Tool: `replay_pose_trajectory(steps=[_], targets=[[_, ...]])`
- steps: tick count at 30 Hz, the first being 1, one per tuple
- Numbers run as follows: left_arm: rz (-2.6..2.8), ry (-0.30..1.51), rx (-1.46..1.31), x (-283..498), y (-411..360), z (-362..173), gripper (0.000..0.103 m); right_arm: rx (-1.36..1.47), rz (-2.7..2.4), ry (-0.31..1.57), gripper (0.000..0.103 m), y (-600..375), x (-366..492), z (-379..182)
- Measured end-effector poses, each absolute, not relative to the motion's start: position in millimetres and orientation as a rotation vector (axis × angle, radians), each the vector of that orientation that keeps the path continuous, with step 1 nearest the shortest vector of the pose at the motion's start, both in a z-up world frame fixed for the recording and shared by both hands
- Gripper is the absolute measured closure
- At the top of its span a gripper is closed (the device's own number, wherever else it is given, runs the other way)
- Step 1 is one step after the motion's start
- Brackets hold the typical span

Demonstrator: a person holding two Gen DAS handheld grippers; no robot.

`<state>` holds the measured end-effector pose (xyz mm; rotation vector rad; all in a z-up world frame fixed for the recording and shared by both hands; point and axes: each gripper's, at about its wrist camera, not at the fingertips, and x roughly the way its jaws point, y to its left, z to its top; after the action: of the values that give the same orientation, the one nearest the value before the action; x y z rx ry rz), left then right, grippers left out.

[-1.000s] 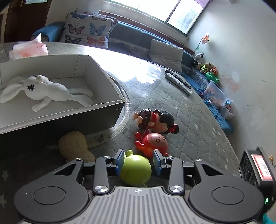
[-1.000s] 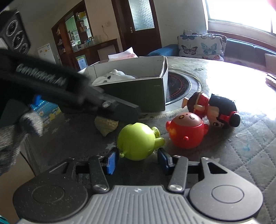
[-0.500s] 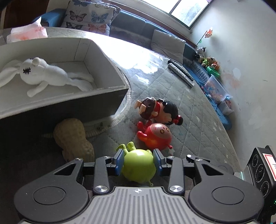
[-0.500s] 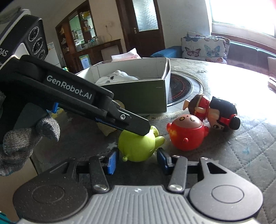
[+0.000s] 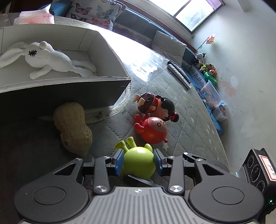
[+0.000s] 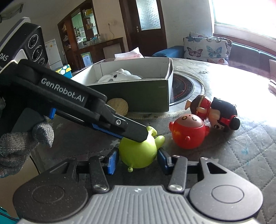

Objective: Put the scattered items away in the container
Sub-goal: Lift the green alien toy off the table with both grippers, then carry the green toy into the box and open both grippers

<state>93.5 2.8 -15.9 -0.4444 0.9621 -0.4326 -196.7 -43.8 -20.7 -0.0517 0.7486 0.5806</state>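
The left gripper pinches the green toy on the table, both blue pads touching its sides. The right gripper straddles the same green toy, spread, pads just beside it. The cardboard box holds a white plush rabbit.

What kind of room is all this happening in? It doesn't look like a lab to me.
Most likely a family living room. A cushioned bench with a butterfly pillow runs under the window, a wooden cabinet and door stand behind, and toys lie on the quilted table beside a cardboard box.
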Motion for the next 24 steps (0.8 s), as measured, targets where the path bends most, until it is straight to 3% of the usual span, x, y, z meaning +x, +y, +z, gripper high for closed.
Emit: replay_pose_trajectory(steps=[15,24], targets=[[-0.402,0.737,-0.568,122,51,48,0.063,-0.181,0.608,0.564,0.054,-6,-146,48],[-0.320,0.740,-0.652,189,88,28,0.063,-0.245,0.616,0.618,0.054,39,-60,39]])
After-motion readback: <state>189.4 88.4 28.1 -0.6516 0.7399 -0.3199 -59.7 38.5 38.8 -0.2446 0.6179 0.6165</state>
